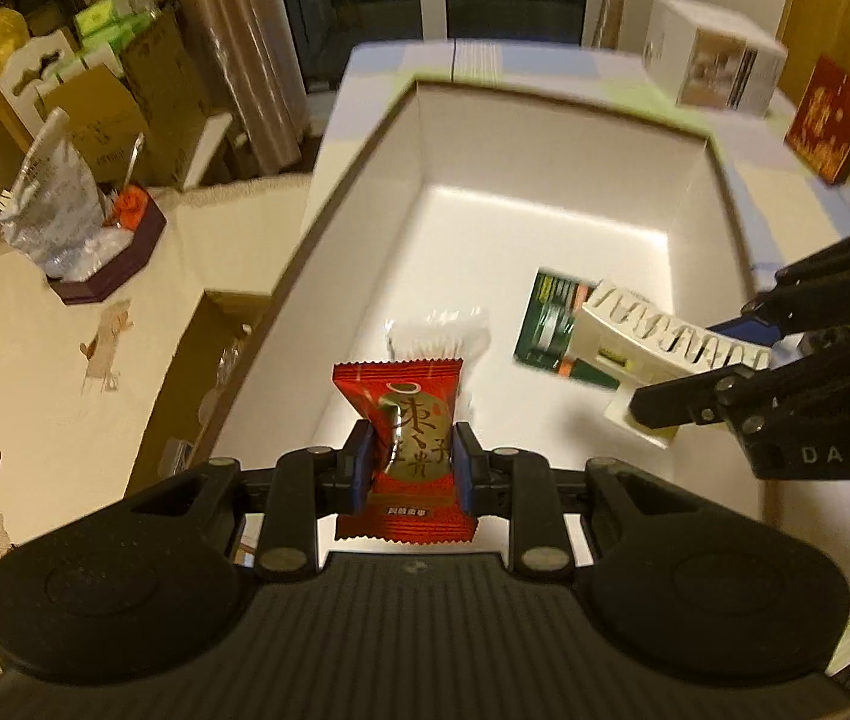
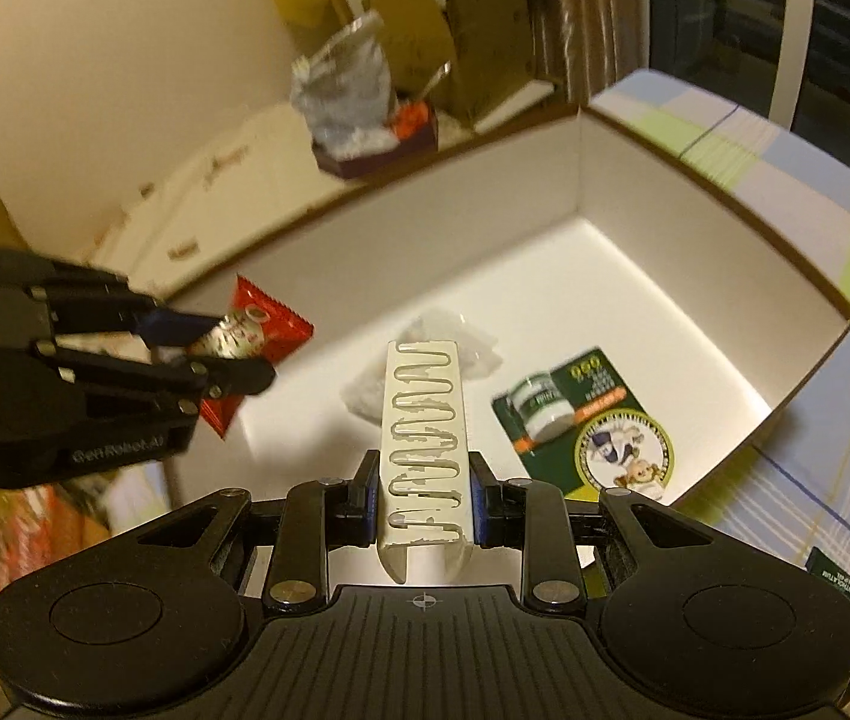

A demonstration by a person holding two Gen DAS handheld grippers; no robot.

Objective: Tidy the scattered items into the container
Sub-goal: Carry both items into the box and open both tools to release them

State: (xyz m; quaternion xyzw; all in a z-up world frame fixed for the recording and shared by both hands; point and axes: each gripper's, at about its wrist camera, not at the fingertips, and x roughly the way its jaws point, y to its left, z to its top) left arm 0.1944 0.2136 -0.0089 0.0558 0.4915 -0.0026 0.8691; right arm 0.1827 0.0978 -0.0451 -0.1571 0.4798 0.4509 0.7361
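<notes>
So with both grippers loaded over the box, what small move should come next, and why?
Probably open the left gripper: its red snack packet already hangs over the white box floor, near the clear wrapper, apart from the right gripper holding the white clip.

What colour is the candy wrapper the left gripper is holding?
Red with a gold emblem, the snack packet shows best in the left wrist view.

- Green packet (image 1: pixel 551 324), centre right of the left wrist view: print blurred, near end covered by the white slotted piece (image 1: pixel 653 339).
- Clear wrapper (image 2: pixel 473 354): mostly behind that piece.
- Small dark tube (image 2: pixel 842 585), lower right: lettering too small.
- White carton (image 1: pixel 713 54), upper right: motion-blurred.
</notes>
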